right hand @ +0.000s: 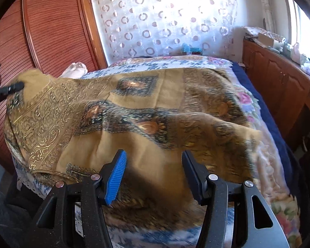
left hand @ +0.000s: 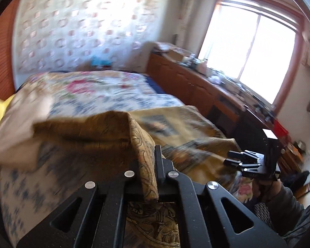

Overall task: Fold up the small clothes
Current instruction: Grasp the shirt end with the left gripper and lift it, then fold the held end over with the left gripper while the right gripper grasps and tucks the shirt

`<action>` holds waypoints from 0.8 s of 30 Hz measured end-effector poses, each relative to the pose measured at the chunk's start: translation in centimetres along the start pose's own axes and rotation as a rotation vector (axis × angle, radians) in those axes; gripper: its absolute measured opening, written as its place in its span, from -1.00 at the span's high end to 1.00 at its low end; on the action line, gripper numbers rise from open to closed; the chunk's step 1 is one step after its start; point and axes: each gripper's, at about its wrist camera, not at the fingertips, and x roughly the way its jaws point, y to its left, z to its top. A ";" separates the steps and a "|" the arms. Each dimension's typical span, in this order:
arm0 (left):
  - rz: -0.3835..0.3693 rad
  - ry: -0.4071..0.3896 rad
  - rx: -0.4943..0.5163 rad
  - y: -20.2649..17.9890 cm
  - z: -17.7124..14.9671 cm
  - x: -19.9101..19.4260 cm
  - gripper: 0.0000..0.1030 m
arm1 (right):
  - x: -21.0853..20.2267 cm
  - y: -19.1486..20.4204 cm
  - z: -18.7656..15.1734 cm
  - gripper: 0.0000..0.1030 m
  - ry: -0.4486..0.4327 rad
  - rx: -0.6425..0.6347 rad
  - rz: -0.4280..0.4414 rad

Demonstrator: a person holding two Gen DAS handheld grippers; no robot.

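Note:
A tan and gold patterned cloth (right hand: 155,111) with dark ornamental panels lies spread over the bed. My left gripper (left hand: 147,165) is shut on a folded edge of the cloth (left hand: 142,144) and lifts it off the bed; it also shows at the far left of the right wrist view (right hand: 10,88), pinching the cloth's left corner. My right gripper (right hand: 153,165) is open, with blue pads (right hand: 116,177), and hovers just above the cloth's near edge. It also shows in the left wrist view (left hand: 237,161) at the right.
The bed (left hand: 97,91) has a floral blue and pink cover. A wooden cabinet (right hand: 279,78) with clutter on top runs along the right under a bright window (left hand: 248,47). A reddish slatted wardrobe door (right hand: 41,31) stands at the left. A pale garment (right hand: 76,68) lies at the bed's far left.

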 end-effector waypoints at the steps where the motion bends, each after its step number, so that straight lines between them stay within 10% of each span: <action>1: -0.018 0.005 0.024 -1.0 0.7 0.7 0.92 | -0.4 -0.4 -0.2 -0.13 -0.008 0.010 -0.004; 14: -0.194 0.084 0.222 -12.3 6.0 7.6 0.92 | -4.4 -4.0 -2.5 -0.13 -0.052 0.097 -0.049; 24: -0.187 0.172 0.290 -16.9 6.0 12.9 0.91 | -5.3 -4.6 -4.4 -0.13 -0.070 0.105 -0.076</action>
